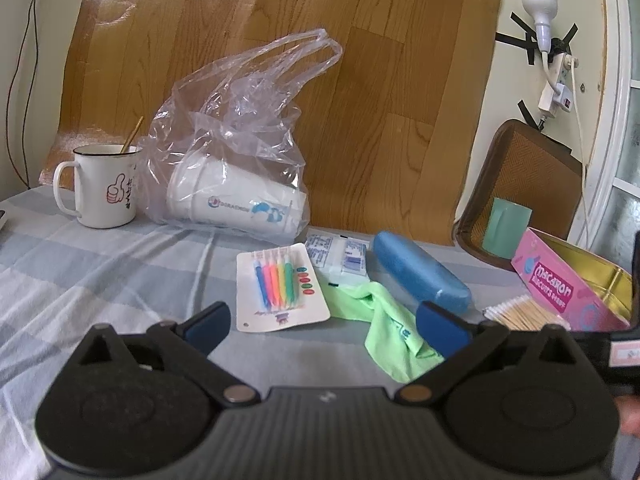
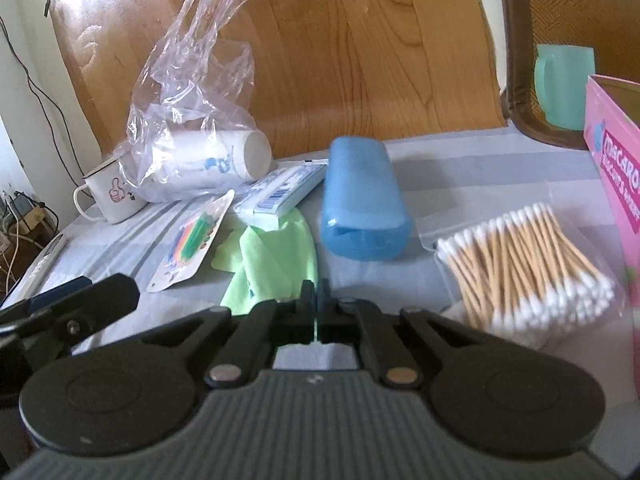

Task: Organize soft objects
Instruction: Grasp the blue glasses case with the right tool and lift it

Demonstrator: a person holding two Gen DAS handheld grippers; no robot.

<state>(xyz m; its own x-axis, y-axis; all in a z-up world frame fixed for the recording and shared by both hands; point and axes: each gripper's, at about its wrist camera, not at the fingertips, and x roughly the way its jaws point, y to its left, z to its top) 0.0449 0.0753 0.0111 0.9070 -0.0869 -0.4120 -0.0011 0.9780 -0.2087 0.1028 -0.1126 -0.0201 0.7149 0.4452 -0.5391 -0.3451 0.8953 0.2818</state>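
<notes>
A crumpled light-green cloth lies on the striped sheet between a card of coloured sticks and a blue hard case. My left gripper hovers just before it, open wide, with nothing between its blue pads. In the right wrist view my right gripper is shut at the near right edge of the green cloth. A thin green strip shows between its pads. A blue fingertip of the left gripper shows at the left.
A clear plastic bag holding a white cup lies at the back beside a white mug. A wipes packet sits behind the cloth. A bag of cotton swabs and an open pink tin are at the right.
</notes>
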